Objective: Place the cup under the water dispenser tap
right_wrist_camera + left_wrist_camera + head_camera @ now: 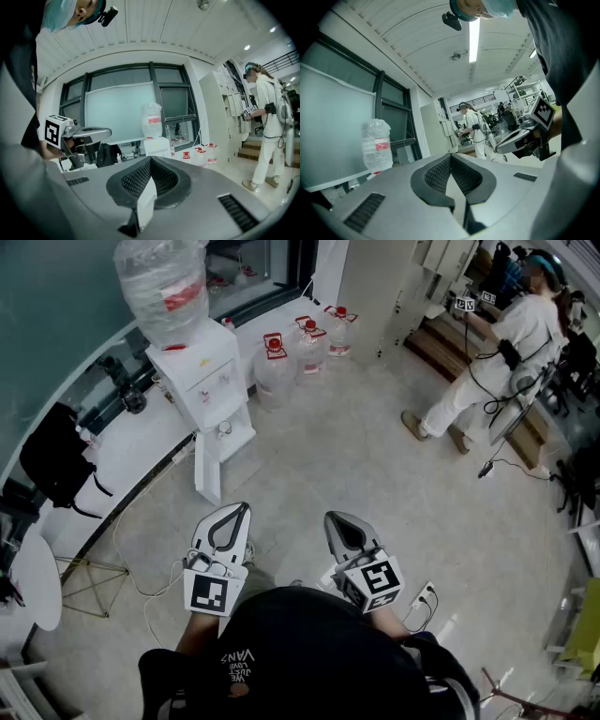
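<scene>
I hold both tools close to my chest, side by side, because there is nothing to carry yet. The left hand-held gripper [244, 510] is closed on nothing, and the right hand-held gripper [331, 519] also has its jaws together and empty. Across the floor [375, 465] at eleven o'clock stands the water dispenser [211, 395]. No view shows me the cup, so I judge finding it comes first. Spare bottles [309, 338] wait at twelve o'clock, and another person [497, 357] works at two o'clock.
</scene>
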`<state>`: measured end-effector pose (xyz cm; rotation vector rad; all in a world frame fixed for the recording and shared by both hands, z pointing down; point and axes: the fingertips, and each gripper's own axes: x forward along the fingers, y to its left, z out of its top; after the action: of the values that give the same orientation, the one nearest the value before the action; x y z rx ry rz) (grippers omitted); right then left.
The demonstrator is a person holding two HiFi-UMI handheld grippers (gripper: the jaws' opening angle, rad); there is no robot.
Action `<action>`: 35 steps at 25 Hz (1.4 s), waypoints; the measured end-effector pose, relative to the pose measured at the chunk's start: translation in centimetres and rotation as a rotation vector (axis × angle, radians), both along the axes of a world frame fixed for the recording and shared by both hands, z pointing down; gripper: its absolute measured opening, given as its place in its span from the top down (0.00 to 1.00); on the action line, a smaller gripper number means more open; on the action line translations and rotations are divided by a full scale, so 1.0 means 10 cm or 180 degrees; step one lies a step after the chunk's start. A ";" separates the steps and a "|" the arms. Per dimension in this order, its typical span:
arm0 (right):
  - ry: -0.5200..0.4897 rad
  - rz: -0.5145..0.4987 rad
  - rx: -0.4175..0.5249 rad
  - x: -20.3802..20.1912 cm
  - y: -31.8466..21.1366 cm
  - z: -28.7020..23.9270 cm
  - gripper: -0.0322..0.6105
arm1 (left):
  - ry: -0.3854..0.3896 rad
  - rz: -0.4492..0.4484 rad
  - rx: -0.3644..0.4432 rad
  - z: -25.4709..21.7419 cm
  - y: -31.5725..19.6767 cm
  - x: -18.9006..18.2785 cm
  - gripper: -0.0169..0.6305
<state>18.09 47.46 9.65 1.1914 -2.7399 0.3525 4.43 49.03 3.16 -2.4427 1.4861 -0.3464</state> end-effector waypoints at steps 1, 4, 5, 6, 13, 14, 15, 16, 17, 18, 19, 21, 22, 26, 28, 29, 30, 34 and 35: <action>-0.0018 -0.0010 0.0003 0.00 0.01 0.00 0.88 | 0.0023 -0.0001 -0.0011 0.01 0.01 0.01 0.95; -0.0161 -0.0062 -0.0026 -0.02 0.01 -0.01 0.88 | 0.0094 -0.0013 -0.0051 0.05 0.00 0.02 0.95; -0.0227 -0.0068 -0.0046 -0.03 -0.01 -0.02 0.88 | 0.0123 -0.0021 -0.0073 0.07 -0.03 0.01 0.95; -0.0266 -0.0057 -0.0057 -0.05 -0.04 -0.01 0.88 | 0.0144 -0.0020 -0.0095 0.10 -0.07 -0.01 0.95; -0.0280 0.0131 -0.0111 -0.33 -0.45 0.07 0.88 | 0.0392 0.0167 -0.0290 0.36 -0.64 -0.30 0.93; -0.0284 0.0166 -0.0126 -0.39 -0.53 0.08 0.88 | 0.0368 0.0202 -0.0331 0.41 -0.75 -0.37 0.93; -0.0281 0.0199 -0.0137 -0.46 -0.62 0.10 0.88 | 0.0320 0.0230 -0.0379 0.46 -0.87 -0.44 0.93; -0.0274 0.0230 -0.0142 -0.53 -0.71 0.10 0.88 | 0.0256 0.0249 -0.0441 0.53 -0.98 -0.53 0.93; -0.0267 0.0264 -0.0144 -0.61 -0.80 0.10 0.88 | 0.0203 0.0267 -0.0511 0.61 -1.09 -0.62 0.93; -0.0259 0.0300 -0.0144 -0.68 -0.89 0.09 0.88 | 0.0200 0.0293 -0.0577 0.66 -1.20 -0.70 0.91; -0.0250 0.0337 -0.0145 -0.76 -0.98 0.10 0.88 | 0.0234 0.0325 -0.0634 0.71 -1.30 -0.77 0.89; -0.0237 0.0412 -0.0152 -0.91 -1.17 0.11 0.88 | 0.0264 0.0397 -0.0734 0.81 -1.51 -0.92 0.82; -0.0239 0.0449 -0.0160 -0.99 -1.26 0.11 0.88 | 0.0245 0.0434 -0.0782 0.86 -1.62 -1.00 0.81; -0.0245 0.0592 -0.0199 -1.31 -1.58 0.15 0.88 | 0.0140 0.0570 -0.0967 1.06 -1.99 -1.32 0.77; -0.0260 0.0669 -0.0202 -1.46 -1.72 0.17 0.88 | 0.0082 0.0628 -0.1042 1.15 -2.16 -1.47 0.75; -0.0275 0.0714 -0.0197 -1.52 -1.78 0.19 0.88 | 0.0053 0.0660 -0.1075 1.19 -2.23 -1.54 0.74; -0.0293 0.0763 -0.0186 -1.58 -1.84 0.20 0.88 | 0.0029 0.0694 -0.1108 1.24 -2.31 -1.61 0.74; -0.0313 0.0915 -0.0263 -1.82 -2.02 0.33 0.88 | -0.0061 0.0774 -0.1248 1.48 -2.56 -1.89 0.71; -0.0316 0.0935 -0.0290 -1.86 -2.06 0.36 0.88 | -0.0089 0.0768 -0.1287 1.55 -2.63 -1.96 0.70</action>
<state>-0.52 26.82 13.23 1.5932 -2.5945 0.5758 -15.16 22.68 18.62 -2.8749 1.1817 -0.6828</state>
